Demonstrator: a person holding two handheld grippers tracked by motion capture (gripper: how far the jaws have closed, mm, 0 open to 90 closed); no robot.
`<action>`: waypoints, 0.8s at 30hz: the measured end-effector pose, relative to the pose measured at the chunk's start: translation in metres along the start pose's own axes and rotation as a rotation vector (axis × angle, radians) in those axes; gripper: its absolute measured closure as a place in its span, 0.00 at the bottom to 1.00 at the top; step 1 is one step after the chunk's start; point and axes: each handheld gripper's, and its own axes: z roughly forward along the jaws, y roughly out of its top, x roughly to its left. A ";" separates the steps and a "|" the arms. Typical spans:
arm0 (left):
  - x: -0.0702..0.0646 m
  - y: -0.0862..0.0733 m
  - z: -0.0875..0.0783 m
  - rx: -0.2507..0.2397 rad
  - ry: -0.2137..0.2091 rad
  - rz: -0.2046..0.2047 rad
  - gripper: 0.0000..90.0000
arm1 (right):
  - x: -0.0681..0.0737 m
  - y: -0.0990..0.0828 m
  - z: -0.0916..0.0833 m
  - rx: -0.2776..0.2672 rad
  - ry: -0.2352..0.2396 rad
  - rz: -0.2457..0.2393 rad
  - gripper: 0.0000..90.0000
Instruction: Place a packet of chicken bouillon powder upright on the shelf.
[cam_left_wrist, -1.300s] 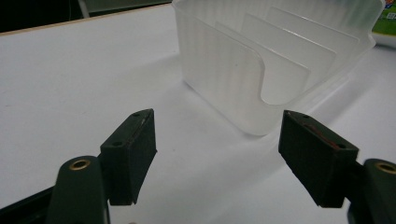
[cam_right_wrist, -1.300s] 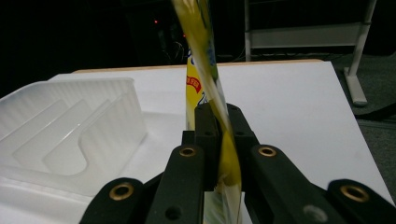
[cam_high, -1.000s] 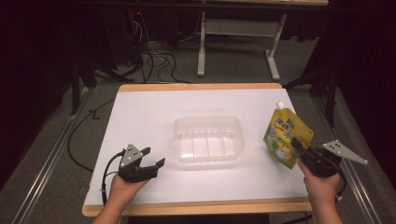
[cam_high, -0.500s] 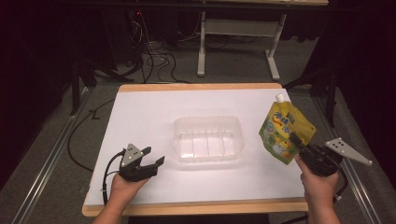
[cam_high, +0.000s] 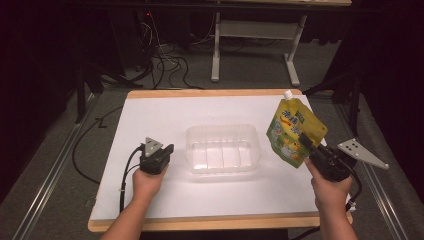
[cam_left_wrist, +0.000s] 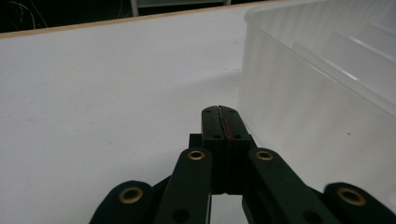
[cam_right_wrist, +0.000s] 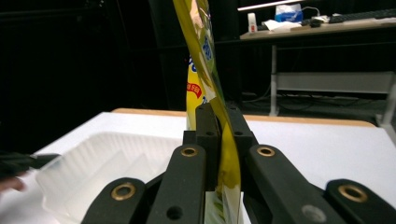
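Pinched by its lower edge in the right gripper (cam_high: 306, 145), the soft, slippery yellow-green spouted foil pouch (cam_high: 291, 131) likely sags, while the left gripper (cam_left_wrist: 219, 122), having just closed, holds nothing beside the clear plastic tray (cam_high: 224, 149).

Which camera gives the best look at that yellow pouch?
The high view: the whole yellow pouch shows, white cap up, above the table. The right gripper view catches its thin edge clamped between black fingers.

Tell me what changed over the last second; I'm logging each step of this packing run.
The right tool lifted the yellow-green spouted pouch off the white table and tilted it. The left tool slid toward the clear plastic tray, its jaws just closing on nothing. The tray stayed put.
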 end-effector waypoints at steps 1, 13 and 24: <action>-0.004 0.000 0.007 0.016 -0.010 0.003 1.00 | 0.005 0.005 0.005 -0.011 0.014 0.007 0.99; -0.025 0.000 0.024 0.020 -0.055 0.051 1.00 | 0.042 0.013 0.035 -0.012 0.056 0.010 0.99; -0.056 0.006 0.036 0.003 -0.102 0.050 1.00 | 0.048 0.009 0.048 -0.011 -0.002 -0.008 0.99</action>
